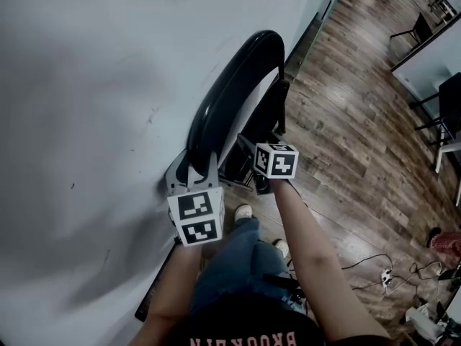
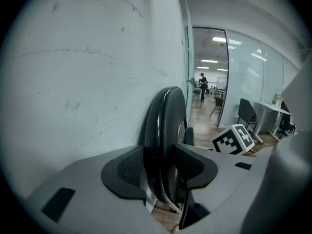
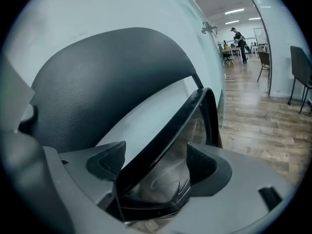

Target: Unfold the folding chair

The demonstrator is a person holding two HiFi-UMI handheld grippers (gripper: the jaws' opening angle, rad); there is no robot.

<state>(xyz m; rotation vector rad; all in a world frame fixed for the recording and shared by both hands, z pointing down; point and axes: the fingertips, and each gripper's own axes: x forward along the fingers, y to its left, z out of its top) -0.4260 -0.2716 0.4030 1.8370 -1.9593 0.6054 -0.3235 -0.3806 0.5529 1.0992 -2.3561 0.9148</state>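
Observation:
A black folding chair [image 1: 238, 85] leans folded against the white wall [image 1: 86, 107]. My left gripper [image 1: 193, 166] is at the lower end of the curved backrest. In the left gripper view the backrest edge [image 2: 163, 121] stands upright between the pads, and the left gripper [image 2: 163, 172] is shut on it. My right gripper [image 1: 262, 186] reaches down to the folded seat beside it. In the right gripper view the seat's glossy black end [image 3: 165, 130] lies slanted across the right gripper [image 3: 155, 165] and fills the gap between the pads. The padded backrest [image 3: 107, 82] rises behind.
Wood floor [image 1: 346, 121] runs to the right. Cables and a power strip [image 1: 385, 276] lie near my feet [image 1: 243, 212]. Other chairs [image 1: 421, 27] stand far right. A glass partition [image 2: 253, 82] and a distant person [image 2: 201, 84] show down the corridor.

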